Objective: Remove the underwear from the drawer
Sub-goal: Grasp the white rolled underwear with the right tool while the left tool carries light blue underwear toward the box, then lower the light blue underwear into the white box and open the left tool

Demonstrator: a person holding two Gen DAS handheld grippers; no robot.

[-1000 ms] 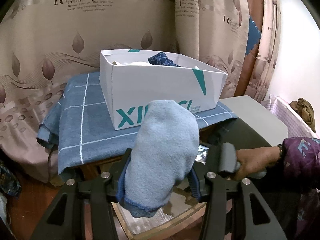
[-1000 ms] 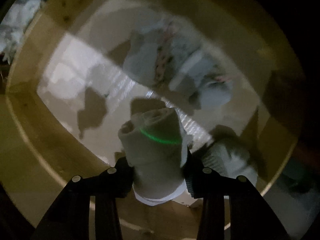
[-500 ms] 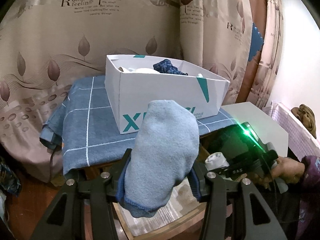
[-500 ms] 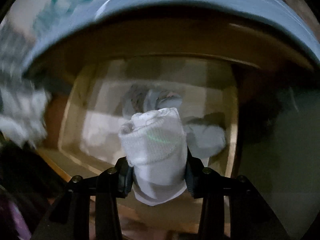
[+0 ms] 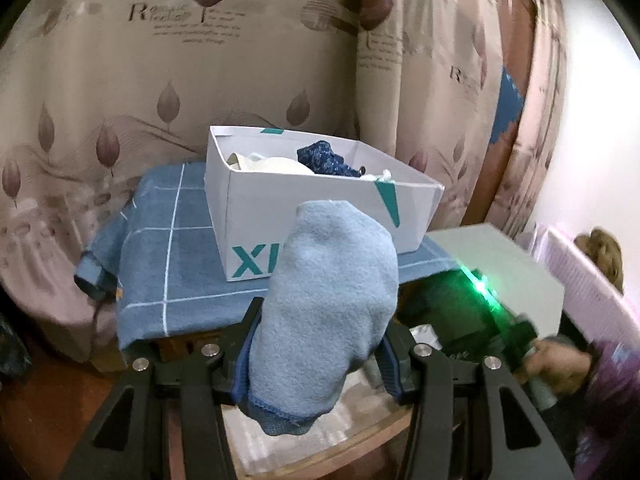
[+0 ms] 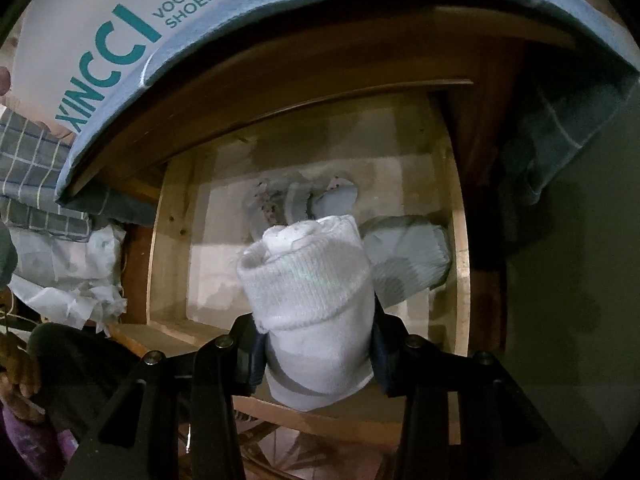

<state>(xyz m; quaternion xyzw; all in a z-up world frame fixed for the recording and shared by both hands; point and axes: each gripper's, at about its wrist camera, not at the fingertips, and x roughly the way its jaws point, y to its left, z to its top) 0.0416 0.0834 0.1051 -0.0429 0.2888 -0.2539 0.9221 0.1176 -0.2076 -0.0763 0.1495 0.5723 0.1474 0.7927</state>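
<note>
Wooden drawer [image 6: 460,264] interior in right wrist view only.

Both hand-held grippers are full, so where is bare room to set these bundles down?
Free: the blue checked cloth left of the white shoe box, and the grey surface to its right. In the drawer, the pale floor at left is bare. Crowded: the box's inside, and the drawer's back right, where rolled bundles lie.

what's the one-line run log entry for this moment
left tool: shut on blue bundle | right tool: shut on white roll | drawer: open, two grey bundles inside
</note>
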